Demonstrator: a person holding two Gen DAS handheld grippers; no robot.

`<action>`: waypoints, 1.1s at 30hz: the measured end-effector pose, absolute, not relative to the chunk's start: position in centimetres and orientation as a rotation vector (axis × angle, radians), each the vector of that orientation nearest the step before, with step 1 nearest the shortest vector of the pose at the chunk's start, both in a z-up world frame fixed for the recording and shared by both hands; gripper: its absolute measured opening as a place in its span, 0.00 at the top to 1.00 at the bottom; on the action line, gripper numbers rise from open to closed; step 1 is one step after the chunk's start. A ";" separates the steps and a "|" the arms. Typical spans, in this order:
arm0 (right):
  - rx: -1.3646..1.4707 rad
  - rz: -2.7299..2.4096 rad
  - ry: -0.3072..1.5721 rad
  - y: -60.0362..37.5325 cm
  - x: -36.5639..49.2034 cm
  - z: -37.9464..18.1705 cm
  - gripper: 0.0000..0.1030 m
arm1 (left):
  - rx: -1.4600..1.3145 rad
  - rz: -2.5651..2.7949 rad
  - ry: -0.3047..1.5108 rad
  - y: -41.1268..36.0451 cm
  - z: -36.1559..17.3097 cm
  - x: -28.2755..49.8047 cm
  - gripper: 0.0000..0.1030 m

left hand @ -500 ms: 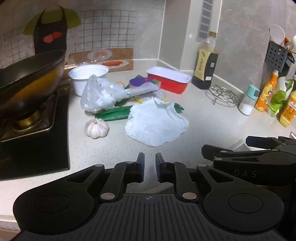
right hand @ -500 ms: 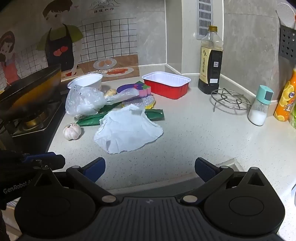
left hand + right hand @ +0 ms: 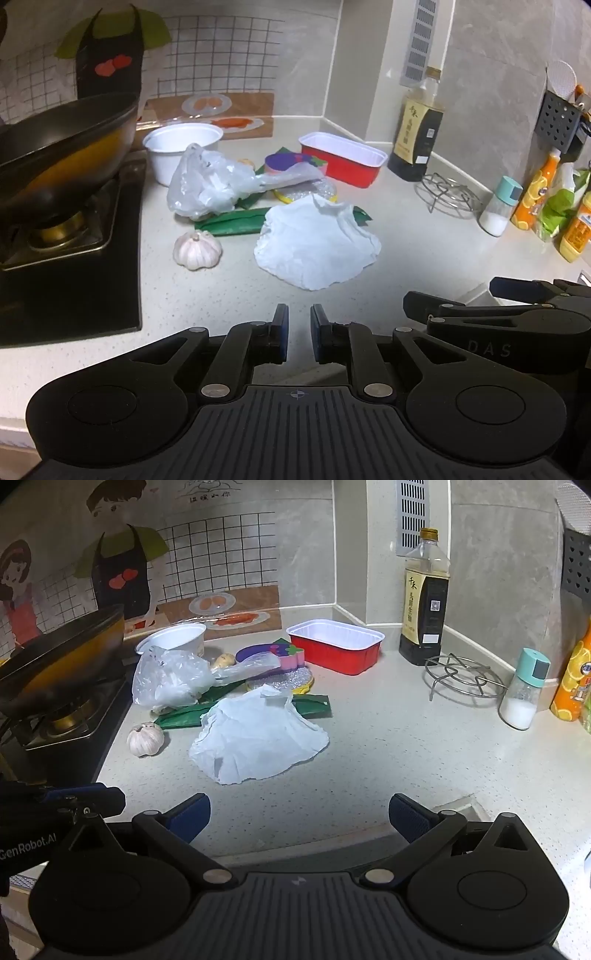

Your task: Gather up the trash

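Observation:
A crumpled white paper [image 3: 317, 245] [image 3: 258, 738] lies on the counter ahead of both grippers. Behind it lie a green wrapper [image 3: 232, 223] [image 3: 314, 705], a clear plastic bag [image 3: 210, 184] [image 3: 170, 679], a white paper cup [image 3: 177, 147] [image 3: 177, 637], a red tray [image 3: 341, 158] [image 3: 336, 646] and a purple-pink item [image 3: 291, 162] [image 3: 280, 655]. My left gripper [image 3: 297, 325] is nearly shut and empty, short of the paper. My right gripper [image 3: 299, 814] is open and empty, also short of it.
A wok [image 3: 62, 147] [image 3: 59, 657] sits on the stove at left. A garlic bulb [image 3: 197, 249] [image 3: 146, 738] lies by the stove. A soy sauce bottle [image 3: 424, 602], wire trivet [image 3: 461, 679], salt shaker [image 3: 522, 690] and orange bottles [image 3: 532, 192] stand at right.
Both grippers have crept slightly forward toward the white paper. Jaw openings are unchanged.

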State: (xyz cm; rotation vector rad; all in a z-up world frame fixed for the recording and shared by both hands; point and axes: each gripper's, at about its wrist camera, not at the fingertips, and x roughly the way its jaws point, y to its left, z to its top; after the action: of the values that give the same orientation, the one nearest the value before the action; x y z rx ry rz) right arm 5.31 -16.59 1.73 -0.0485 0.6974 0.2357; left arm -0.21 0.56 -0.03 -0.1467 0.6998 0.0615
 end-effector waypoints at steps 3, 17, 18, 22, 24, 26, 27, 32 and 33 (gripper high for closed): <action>-0.048 0.236 0.696 -16.5 5.2 1.7 0.00 | -0.148 0.061 0.700 0.5 0.1 -0.2 0.84; -0.050 0.243 0.697 -16.2 4.9 1.9 0.00 | -0.161 0.045 0.699 0.2 0.0 -0.3 0.84; -0.050 0.245 0.697 -16.3 4.9 1.8 0.00 | -0.162 0.045 0.700 0.2 0.0 -0.3 0.84; -0.052 0.247 0.702 -16.2 5.0 1.8 0.00 | -0.172 0.047 0.704 0.2 -0.1 -0.2 0.84; -0.050 0.249 0.704 -16.3 5.0 1.8 0.00 | -0.175 0.049 0.709 0.3 -0.2 -0.1 0.84; -0.046 0.248 0.709 -16.4 5.2 1.7 0.00 | -0.175 0.048 0.708 0.3 -0.2 -0.1 0.84; -0.043 0.249 0.711 -16.5 5.2 1.6 0.00 | -0.176 0.048 0.707 0.3 -0.2 -0.1 0.84; -0.040 0.255 0.712 -16.6 5.3 1.5 0.00 | -0.189 0.047 0.715 0.5 -0.5 -0.1 0.84; -0.042 0.255 0.712 -16.6 5.3 1.5 0.00 | -0.192 0.047 0.716 0.6 -0.5 -0.1 0.84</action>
State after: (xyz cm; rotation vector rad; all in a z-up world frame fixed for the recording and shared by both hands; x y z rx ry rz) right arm 5.25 -16.55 1.53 -0.0418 0.7116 0.2553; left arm -0.14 0.63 -0.48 -0.1917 0.7162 0.0470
